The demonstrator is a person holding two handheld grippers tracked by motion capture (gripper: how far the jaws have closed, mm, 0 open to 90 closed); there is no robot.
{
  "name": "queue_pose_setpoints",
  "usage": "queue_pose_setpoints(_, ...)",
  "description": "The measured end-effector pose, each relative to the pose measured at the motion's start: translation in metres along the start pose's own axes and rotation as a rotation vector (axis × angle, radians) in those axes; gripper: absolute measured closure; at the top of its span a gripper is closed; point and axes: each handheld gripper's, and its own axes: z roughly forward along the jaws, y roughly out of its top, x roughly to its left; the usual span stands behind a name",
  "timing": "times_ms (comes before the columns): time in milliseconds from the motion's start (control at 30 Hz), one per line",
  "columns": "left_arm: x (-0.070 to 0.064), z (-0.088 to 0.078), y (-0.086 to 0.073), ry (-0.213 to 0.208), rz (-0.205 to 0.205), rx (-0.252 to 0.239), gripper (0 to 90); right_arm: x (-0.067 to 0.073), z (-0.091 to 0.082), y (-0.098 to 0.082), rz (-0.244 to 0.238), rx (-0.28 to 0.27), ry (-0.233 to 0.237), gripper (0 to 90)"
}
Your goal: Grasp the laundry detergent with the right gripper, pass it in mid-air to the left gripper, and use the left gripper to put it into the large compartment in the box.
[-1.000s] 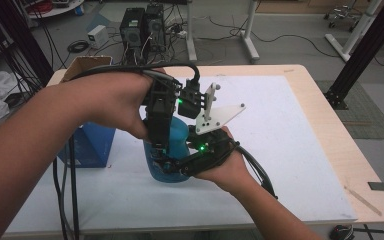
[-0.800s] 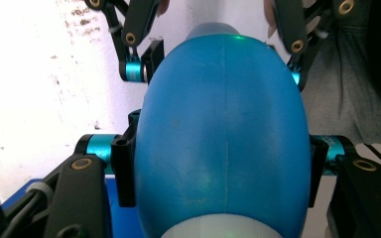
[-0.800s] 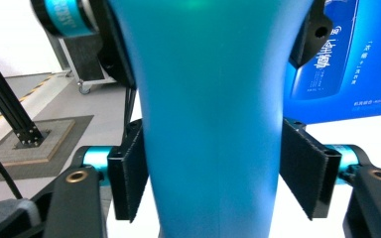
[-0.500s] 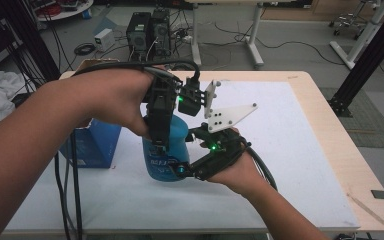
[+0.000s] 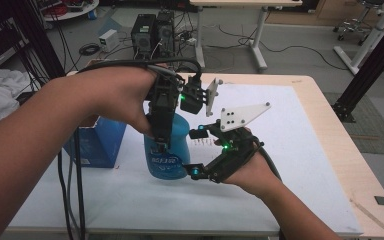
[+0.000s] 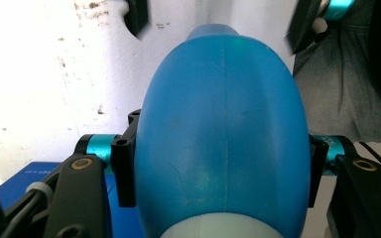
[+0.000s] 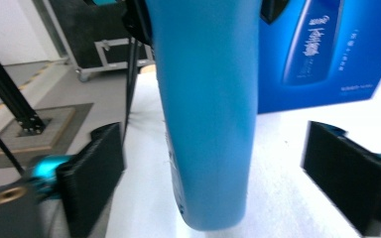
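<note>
Left tongs [image 6: 221, 163] clamp smooth oval bottle [image 6: 222, 129] (glossy blue plastic); right tongs [image 7: 238, 183] just opened wide around it.

bottle [image 5: 167, 150] on table [image 5: 300, 165], box [image 5: 96, 142] left

Blue bottle [image 5: 169, 150] — darker blue box [image 5: 96, 142] — white tabletop [image 5: 300, 145].

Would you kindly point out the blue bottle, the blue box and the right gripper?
blue bottle [image 5: 169, 159]: high view, its lower labelled front.
blue box [image 5: 97, 145]: high view, its front face.
right gripper [image 7: 213, 173]: right gripper view, midway between its open jaws.
</note>
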Motion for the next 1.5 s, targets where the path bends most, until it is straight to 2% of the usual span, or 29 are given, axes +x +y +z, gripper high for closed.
queue_pose_setpoints(200, 0.001, -0.009, -0.007, -0.008, -0.026, -0.003, 38.5, -0.002, -0.008, 0.006, -0.005, 0.026, -0.006, 0.7)
queue_pose_setpoints(300, 0.004, -0.022, -0.015, -0.015, -0.055, -0.008, 38.5, -0.004, -0.016, 0.009, -0.008, 0.063, -0.011, 0.5)
queue_pose_setpoints(433, 0.01, -0.041, -0.027, -0.023, -0.13, -0.008, 38.5, -0.008, -0.028, 0.016, -0.025, 0.102, -0.041, 0.5)
queue_pose_setpoints(467, 0.014, -0.053, -0.035, -0.023, -0.18, -0.006, 38.5, -0.01, -0.035, 0.02, -0.031, 0.114, -0.053, 0.5)
queue_pose_setpoints(500, 0.014, -0.053, -0.035, -0.023, -0.18, -0.006, 38.5, -0.01, -0.035, 0.02, -0.031, 0.114, -0.053, 0.5)
queue_pose_setpoints(633, 0.024, -0.079, -0.054, -0.003, -0.308, -0.007, 38.5, -0.013, -0.044, 0.027, -0.041, 0.137, -0.072, 0.6)
queue_pose_setpoints(667, 0.028, -0.088, -0.063, 0.004, -0.38, -0.01, 38.5, -0.013, -0.047, 0.03, -0.047, 0.146, -0.08, 0.6)
queue_pose_setpoints(700, 0.028, -0.088, -0.063, 0.004, -0.38, -0.01, 38.5, -0.013, -0.047, 0.03, -0.047, 0.146, -0.08, 0.6)
queue_pose_setpoints(733, 0.032, -0.095, -0.069, 0.008, -0.424, -0.011, 38.5, -0.013, -0.049, 0.031, -0.048, 0.149, -0.082, 0.6)
queue_pose_setpoints(800, 0.038, -0.104, -0.08, 0.006, -0.483, -0.02, 38.5, -0.013, -0.05, 0.031, -0.049, 0.152, -0.082, 0.6)
queue_pose_setpoints(933, 0.051, -0.118, -0.109, -0.017, -0.629, -0.056, 38.5, -0.013, -0.052, 0.031, -0.054, 0.165, -0.089, 0.6)
queue_pose_setpoints(1000, 0.055, -0.122, -0.12, -0.02, -0.688, -0.065, 38.5, -0.013, -0.053, 0.033, -0.055, 0.169, -0.092, 0.6)
queue_pose_setpoints(1133, 0.064, -0.124, -0.143, 0.006, -0.817, -0.051, 38.5, -0.013, -0.055, 0.035, -0.061, 0.167, -0.097, 0.6)
queue_pose_setpoints(1200, 0.071, -0.122, -0.156, 0.007, -0.897, -0.044, 38.5, -0.013, -0.056, 0.037, -0.06, 0.171, -0.104, 0.6)
queue_pose_setpoints(1233, 0.073, -0.121, -0.16, 0.01, -0.919, -0.042, 38.5, -0.014, -0.055, 0.037, -0.066, 0.171, -0.106, 0.6)
queue_pose_setpoints(1333, 0.081, -0.118, -0.173, 0.013, -1.023, -0.041, 38.5, -0.013, -0.055, 0.037, -0.065, 0.176, -0.108, 0.6)
queue_pose_setpoints(1367, 0.085, -0.114, -0.181, 0.019, -1.091, -0.036, 38.5, -0.013, -0.054, 0.037, -0.067, 0.177, -0.111, 0.6)
queue_pose_setpoints(1400, 0.085, -0.114, -0.181, 0.019, -1.091, -0.036, 38.5, -0.013, -0.054, 0.037, -0.067, 0.177, -0.111, 0.6)
queue_pose_setpoints(1500, 0.09, -0.108, -0.188, 0.018, -1.166, -0.024, 38.5, -0.014, -0.054, 0.037, -0.066, 0.174, -0.114, 0.6)
